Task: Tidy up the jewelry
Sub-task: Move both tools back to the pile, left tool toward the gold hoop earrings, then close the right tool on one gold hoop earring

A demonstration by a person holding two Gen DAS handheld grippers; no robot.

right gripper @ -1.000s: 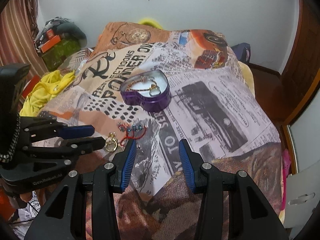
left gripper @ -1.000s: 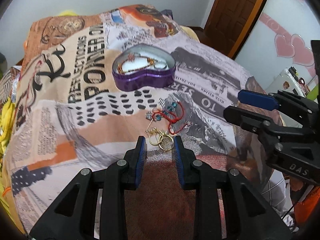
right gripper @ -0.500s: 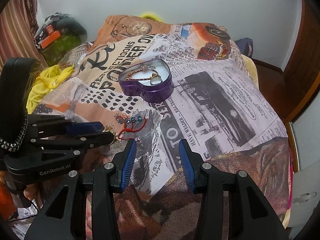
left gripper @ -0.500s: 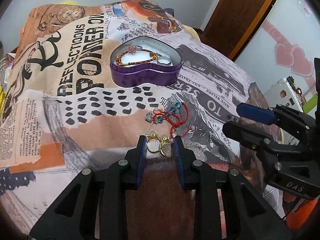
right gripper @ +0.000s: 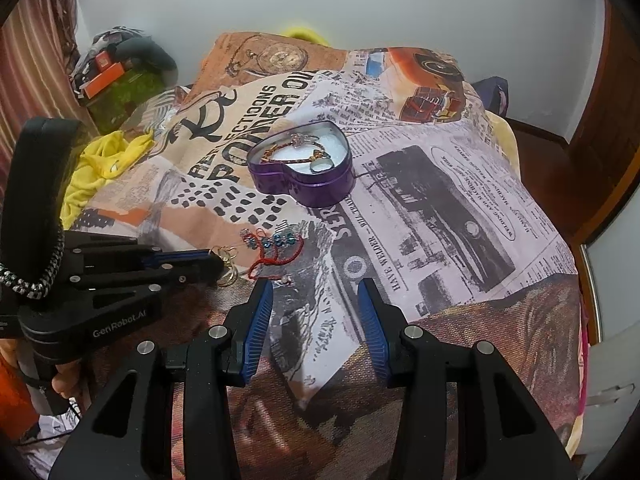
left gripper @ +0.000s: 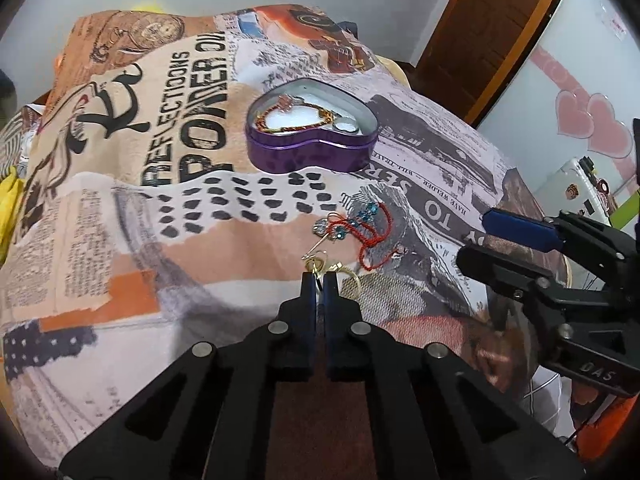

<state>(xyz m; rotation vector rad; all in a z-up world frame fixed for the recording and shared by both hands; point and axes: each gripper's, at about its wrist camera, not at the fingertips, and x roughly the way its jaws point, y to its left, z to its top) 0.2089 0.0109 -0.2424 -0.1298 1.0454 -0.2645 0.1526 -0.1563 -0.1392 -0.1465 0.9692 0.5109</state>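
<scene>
We pinch a gold ring [left gripper: 320, 266] in our left gripper [left gripper: 319, 280] on the bed [left gripper: 120, 220]; next, lift it ahead into the heart tin [left gripper: 312, 152]. Our right gripper [right gripper: 316, 300] waits wide.

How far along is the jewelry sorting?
Done: a bracelet and a ring lie in the tin. In hand: the left gripper is shut on a gold earring. Left: the red bracelet and charm, beside the open right gripper.
</scene>
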